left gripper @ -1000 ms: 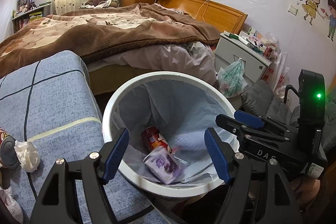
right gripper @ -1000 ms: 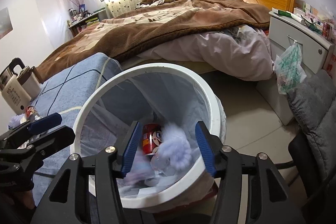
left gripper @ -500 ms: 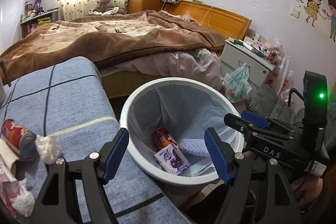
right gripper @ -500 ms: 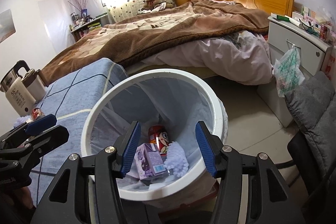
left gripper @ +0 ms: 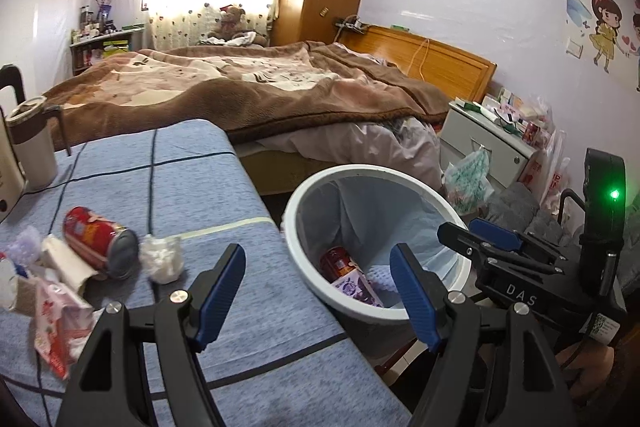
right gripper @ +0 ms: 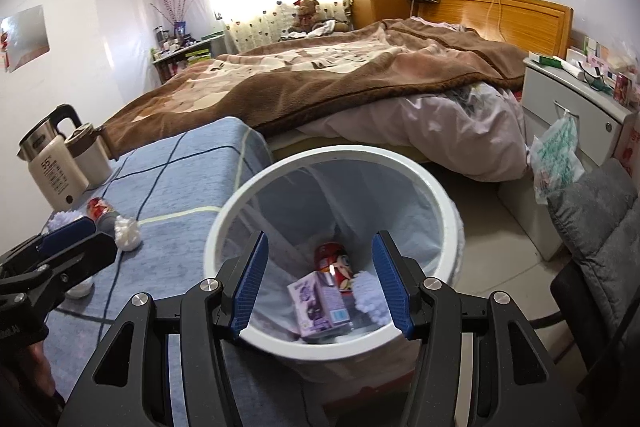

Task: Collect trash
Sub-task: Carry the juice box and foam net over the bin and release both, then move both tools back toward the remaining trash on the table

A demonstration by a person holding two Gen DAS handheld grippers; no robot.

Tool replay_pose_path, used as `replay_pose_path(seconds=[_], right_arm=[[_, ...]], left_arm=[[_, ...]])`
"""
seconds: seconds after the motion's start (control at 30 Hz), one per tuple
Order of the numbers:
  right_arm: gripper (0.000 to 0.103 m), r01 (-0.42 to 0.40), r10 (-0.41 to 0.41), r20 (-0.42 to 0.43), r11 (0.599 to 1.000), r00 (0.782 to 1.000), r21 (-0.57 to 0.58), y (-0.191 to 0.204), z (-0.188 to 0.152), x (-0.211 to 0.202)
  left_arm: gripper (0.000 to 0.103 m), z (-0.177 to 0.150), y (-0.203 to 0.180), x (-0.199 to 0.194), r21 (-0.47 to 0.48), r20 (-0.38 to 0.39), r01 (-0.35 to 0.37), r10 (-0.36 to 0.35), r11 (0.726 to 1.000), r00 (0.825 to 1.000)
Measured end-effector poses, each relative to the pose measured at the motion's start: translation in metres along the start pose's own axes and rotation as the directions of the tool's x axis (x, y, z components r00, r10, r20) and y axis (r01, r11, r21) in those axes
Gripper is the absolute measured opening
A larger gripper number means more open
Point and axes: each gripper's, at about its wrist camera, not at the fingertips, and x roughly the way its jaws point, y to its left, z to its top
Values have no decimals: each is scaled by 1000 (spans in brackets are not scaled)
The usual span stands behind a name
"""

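Plainly, in the left view the left gripper (left gripper: 316,291) gapes wide and empty; the smooth red can (left gripper: 100,242) lying on the near-left blue cloth could roll off, beside a soft tissue wad (left gripper: 162,258). In the right view the right gripper (right gripper: 320,287) hangs wide, empty, above the round white bin (right gripper: 448,199), a carton (right gripper: 318,301) inside.

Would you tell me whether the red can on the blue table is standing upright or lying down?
Lying down: the red can rests on its side on the blue table, its grey end facing the crumpled tissue.
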Motion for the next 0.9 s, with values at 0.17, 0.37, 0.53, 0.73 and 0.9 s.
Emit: replay_pose_path(seconds=[0.17, 0.37, 0.53, 0.73, 0.9], right_arm=[[55, -24, 24, 11, 999, 1000, -30, 18, -2, -8], [55, -59, 61, 23, 997, 998, -57, 39, -5, -14], [55, -92, 93, 16, 993, 996, -81, 60, -10, -13], [55, -126, 128, 17, 985, 992, -114, 85, -13, -14], [55, -148, 150, 0, 978, 989, -148, 106, -17, -9]], left_arm=[[77, -5, 13, -14, -28, 15, -30, 30, 999, 999], [77, -14, 33, -34, -55, 35, -81, 83, 995, 996], [77, -22, 53, -50, -82, 42, -124, 128, 989, 991], [77, -32, 77, -68, -117, 47, -180, 186, 977, 981], [79, -43, 99, -82, -149, 56, -230, 240, 962, 969]])
